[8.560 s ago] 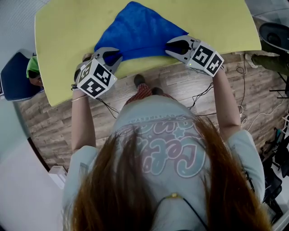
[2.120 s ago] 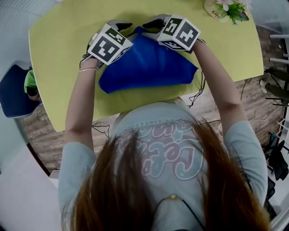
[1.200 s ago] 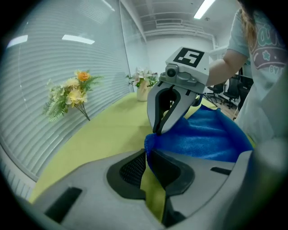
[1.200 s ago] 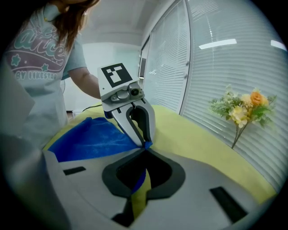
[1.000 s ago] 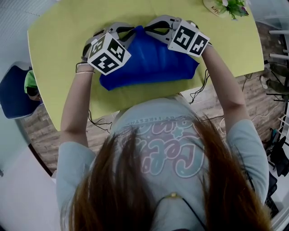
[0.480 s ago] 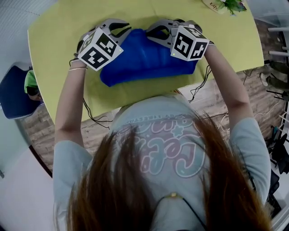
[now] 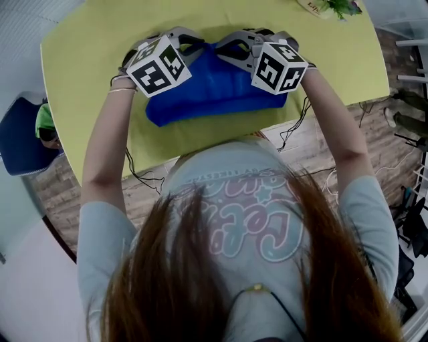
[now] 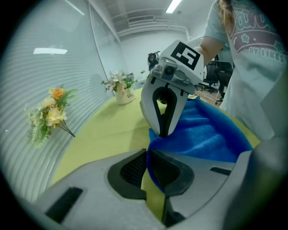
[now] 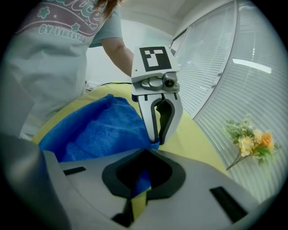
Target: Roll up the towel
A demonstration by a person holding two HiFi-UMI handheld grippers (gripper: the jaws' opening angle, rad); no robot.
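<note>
A blue towel (image 7: 221,87) lies folded on the yellow table (image 7: 87,60), narrowing to a point at its far end. Both grippers meet at that far point, tip to tip. My left gripper (image 7: 199,47) is shut on the towel's edge; in the left gripper view blue cloth (image 8: 202,134) runs in between its own jaws (image 8: 147,153). Facing it, my right gripper (image 7: 217,49) is also shut on the towel, and its own view shows a strip of the towel (image 9: 99,130) caught in its jaws (image 9: 145,152). Each gripper view shows the other gripper just ahead: the right gripper (image 8: 163,131) and the left gripper (image 9: 154,140).
A pot of flowers (image 7: 333,7) stands at the table's far right edge. A loose flower sprig (image 9: 249,141) lies on the table beyond the grippers. A blue chair (image 7: 20,137) stands at the left. Cables (image 7: 144,182) hang below the near table edge.
Both marker cubes have rolled about their grippers' axes while the grippers stayed at the towel's far end. The towel's far edge has bunched up, and the cloth looks shorter front to back.
</note>
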